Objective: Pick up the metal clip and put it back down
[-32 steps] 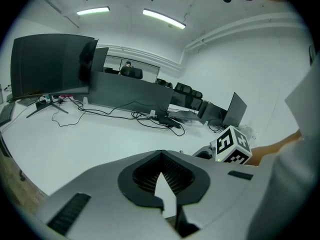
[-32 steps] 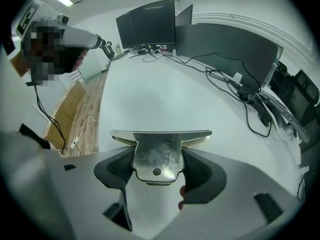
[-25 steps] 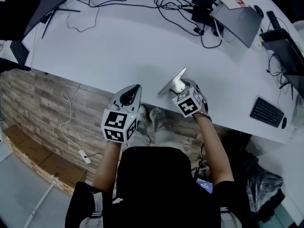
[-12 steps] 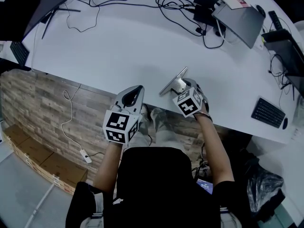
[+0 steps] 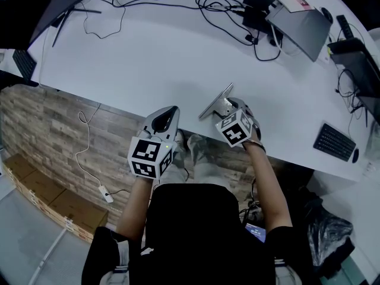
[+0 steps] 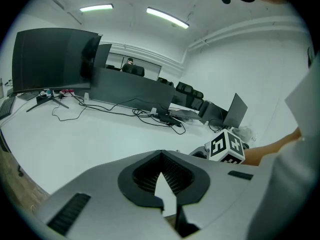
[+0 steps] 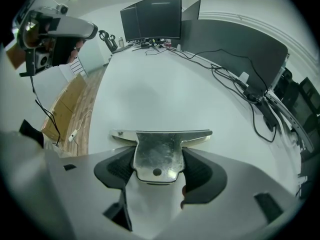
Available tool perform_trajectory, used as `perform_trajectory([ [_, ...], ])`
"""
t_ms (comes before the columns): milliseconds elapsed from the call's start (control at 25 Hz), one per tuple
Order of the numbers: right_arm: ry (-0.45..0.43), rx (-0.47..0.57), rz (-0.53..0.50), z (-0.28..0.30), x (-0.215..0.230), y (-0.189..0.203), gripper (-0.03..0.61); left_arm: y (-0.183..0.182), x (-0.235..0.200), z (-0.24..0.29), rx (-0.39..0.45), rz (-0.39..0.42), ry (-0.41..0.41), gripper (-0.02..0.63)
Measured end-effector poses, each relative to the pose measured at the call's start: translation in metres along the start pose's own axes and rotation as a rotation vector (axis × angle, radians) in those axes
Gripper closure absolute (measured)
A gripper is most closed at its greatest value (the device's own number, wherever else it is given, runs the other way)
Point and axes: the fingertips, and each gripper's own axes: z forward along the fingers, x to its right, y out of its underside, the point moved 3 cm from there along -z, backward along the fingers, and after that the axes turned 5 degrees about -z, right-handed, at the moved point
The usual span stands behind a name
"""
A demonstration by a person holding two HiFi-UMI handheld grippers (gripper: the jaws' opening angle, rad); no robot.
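Note:
The metal clip point(image 5: 216, 102) is a shiny steel clamp with a long flat bar, near the white table's front edge. My right gripper point(image 5: 225, 107) is shut on its handle plate. In the right gripper view the clip point(image 7: 156, 154) sits squeezed between both dark pads point(image 7: 116, 170) of that gripper point(image 7: 156, 168), its bar lying crosswise over the table. Whether the bar touches the tabletop I cannot tell. My left gripper point(image 5: 168, 114) hovers at the table's front edge, left of the clip. In its own view the left gripper point(image 6: 162, 180) is shut, its jaws meeting with nothing between them.
The white table point(image 5: 148, 58) carries black cables point(image 5: 214, 8), a power brick point(image 5: 252, 19), a laptop point(image 5: 297, 25) and monitor stands at the back. A black keyboard point(image 5: 333, 140) lies at the right. Below the table edge is wood-look floor point(image 5: 65, 129) with a white cord.
My right gripper and the clip have shifted very slightly right. The left gripper has stayed where it was.

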Motion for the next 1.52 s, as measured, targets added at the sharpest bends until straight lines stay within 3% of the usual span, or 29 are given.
perform_trajectory([
  [400, 0.014, 0.02, -0.052, 0.0, -0.002, -0.001, 0.296, -0.003, 0.001, 0.002, 0.008, -0.009, -0.005, 0.603],
  [920, 0.008, 0.034, -0.027, -0.014, -0.002, -0.003, 0.295, -0.023, 0.005, 0.0, 0.047, 0.001, -0.004, 0.603],
  [1520, 0.071, 0.161, 0.131, -0.063, 0.012, -0.024, 0.298, -0.051, 0.019, -0.014, 0.091, 0.041, 0.042, 0.603],
])
